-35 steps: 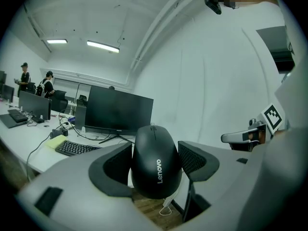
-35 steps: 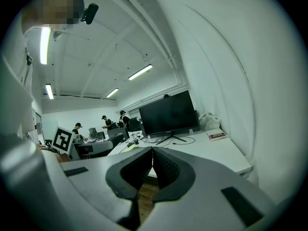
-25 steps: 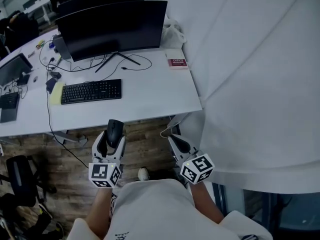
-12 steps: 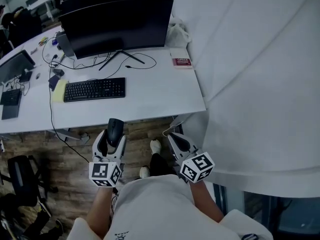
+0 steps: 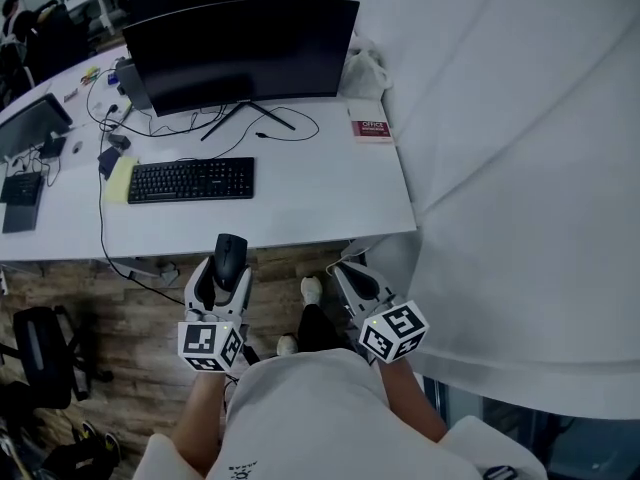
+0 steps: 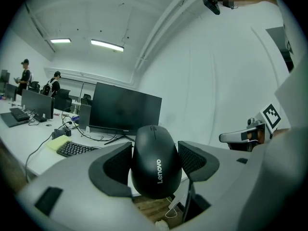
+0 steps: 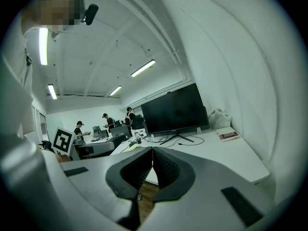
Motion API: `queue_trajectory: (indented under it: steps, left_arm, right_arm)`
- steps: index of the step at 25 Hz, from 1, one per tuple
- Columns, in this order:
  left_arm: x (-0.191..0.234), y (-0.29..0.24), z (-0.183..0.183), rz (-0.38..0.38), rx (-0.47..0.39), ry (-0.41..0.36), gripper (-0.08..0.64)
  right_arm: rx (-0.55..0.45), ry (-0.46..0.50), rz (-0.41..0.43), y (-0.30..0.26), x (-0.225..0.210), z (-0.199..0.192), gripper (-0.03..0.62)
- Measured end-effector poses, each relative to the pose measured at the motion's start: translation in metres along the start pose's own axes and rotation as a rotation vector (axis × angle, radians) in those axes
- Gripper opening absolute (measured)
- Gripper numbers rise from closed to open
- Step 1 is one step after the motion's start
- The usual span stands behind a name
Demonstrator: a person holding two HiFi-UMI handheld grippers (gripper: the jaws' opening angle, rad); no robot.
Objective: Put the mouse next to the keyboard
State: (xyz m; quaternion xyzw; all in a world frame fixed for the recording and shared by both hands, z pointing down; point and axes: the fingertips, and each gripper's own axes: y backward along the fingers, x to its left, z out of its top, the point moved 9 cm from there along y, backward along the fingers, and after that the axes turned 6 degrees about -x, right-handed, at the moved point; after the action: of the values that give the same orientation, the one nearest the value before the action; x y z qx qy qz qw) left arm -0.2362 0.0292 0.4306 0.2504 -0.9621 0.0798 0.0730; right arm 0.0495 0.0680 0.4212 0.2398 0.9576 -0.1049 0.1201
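A black Lenovo mouse (image 6: 155, 161) sits clamped between the pads of my left gripper (image 5: 226, 268), which is shut on it and held off the near edge of the white desk (image 5: 300, 203). The same mouse (image 5: 230, 259) shows in the head view, over the wooden floor. A black keyboard (image 5: 190, 180) lies on the desk to the upper left, in front of the monitor (image 5: 240, 48); the left gripper view shows the keyboard (image 6: 74, 148) low at left. My right gripper (image 5: 352, 281) is shut with nothing in it, its pads (image 7: 153, 170) pressed together.
A red-and-white booklet (image 5: 371, 130) lies at the desk's far right. Cables (image 5: 270, 128) trail from the monitor stand. A yellow notepad (image 5: 115, 181) lies left of the keyboard. A white drape (image 5: 520, 148) fills the right side. A black chair (image 5: 45, 353) stands on the floor at left.
The desk and keyboard have shifted slightly right and down in the head view as the person steps closer. Both grippers keep their hold and pose.
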Motion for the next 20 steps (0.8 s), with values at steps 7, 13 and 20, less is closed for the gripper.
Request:
queue_trajectory:
  steps: [7,13,20]
  left_arm:
    - [0.008,-0.028,0.003,0.025,0.006,0.004,0.305]
    - [0.012,-0.060,0.008,0.047,0.022,0.006,0.305]
    - [0.017,-0.101,0.011,0.071,0.050,0.004,0.305]
  right_arm:
    - [0.012,-0.002,0.018,-0.026,-0.023,0.009,0.018]
    - [0.030,-0.008,0.039,-0.053,-0.049,0.020,0.018]
    - [0.045,-0.016,0.069,-0.087,-0.079,0.034,0.018]
